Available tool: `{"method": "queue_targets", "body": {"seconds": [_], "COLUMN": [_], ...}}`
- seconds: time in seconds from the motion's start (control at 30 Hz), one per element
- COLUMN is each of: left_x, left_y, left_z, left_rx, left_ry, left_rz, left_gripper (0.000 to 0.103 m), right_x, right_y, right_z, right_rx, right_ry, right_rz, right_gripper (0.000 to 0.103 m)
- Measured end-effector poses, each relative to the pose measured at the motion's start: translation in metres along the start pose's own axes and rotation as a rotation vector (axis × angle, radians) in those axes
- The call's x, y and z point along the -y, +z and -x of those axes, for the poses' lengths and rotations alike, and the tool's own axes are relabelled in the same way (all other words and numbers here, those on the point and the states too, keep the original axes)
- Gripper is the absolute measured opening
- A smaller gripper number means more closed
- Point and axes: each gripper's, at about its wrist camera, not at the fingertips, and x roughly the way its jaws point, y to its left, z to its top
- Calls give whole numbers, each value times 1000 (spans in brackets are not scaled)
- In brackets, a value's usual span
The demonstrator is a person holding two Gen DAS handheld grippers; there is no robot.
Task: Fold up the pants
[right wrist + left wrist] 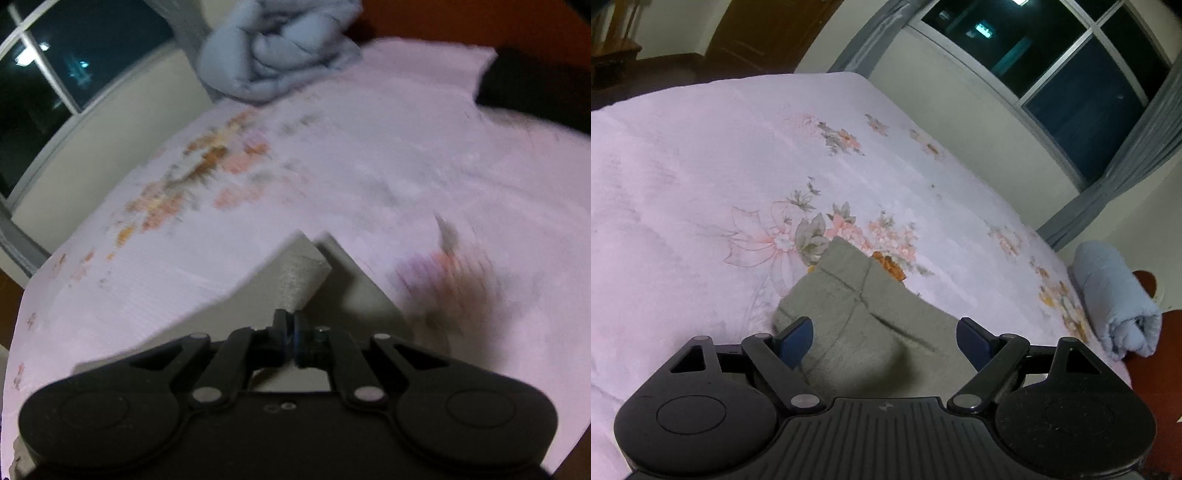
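Grey pants [871,314] lie on the pink floral bed sheet [701,184], with the crotch seam and a folded corner showing. My left gripper [884,341] is open just above them, its blue fingers [798,341] spread to either side of the cloth. In the blurred right wrist view my right gripper [290,332] is shut on the grey pants [303,280], pinching a ribbed edge of cloth that rises from the bed sheet [369,166].
A rolled light-blue blanket [1115,299] lies at the bed's right edge and shows in the right wrist view [273,55]. A wall with a dark window [1071,62] and grey curtains [1137,155] runs beyond the bed. Dark wooden furniture [768,33] stands at the back left.
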Motion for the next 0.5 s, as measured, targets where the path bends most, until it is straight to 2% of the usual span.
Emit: {"method": "queue_targets", "body": {"seconds": [0.17,0.27,0.37,0.5], "left_x": [3,4,6,8], "left_y": [-3,-7,-10,-9], "left_z": [-5,-12,-15,-13], "left_rx": [-22,-42,-38,-37], "left_ry": [32,56,74,75], "left_rz": [-17,-6,-9,1], "left_gripper": [84,84,84,84], "right_x": [28,36,60,75], "right_y": [-21,-32,-36,-36], "right_z": [-5,-2,-15,-12], "right_rx": [-7,3,-19,10], "right_ry": [32,38,29,38], "right_rz": [-88,-83,-183,-239], "right_gripper": [0,0,0,0]}}
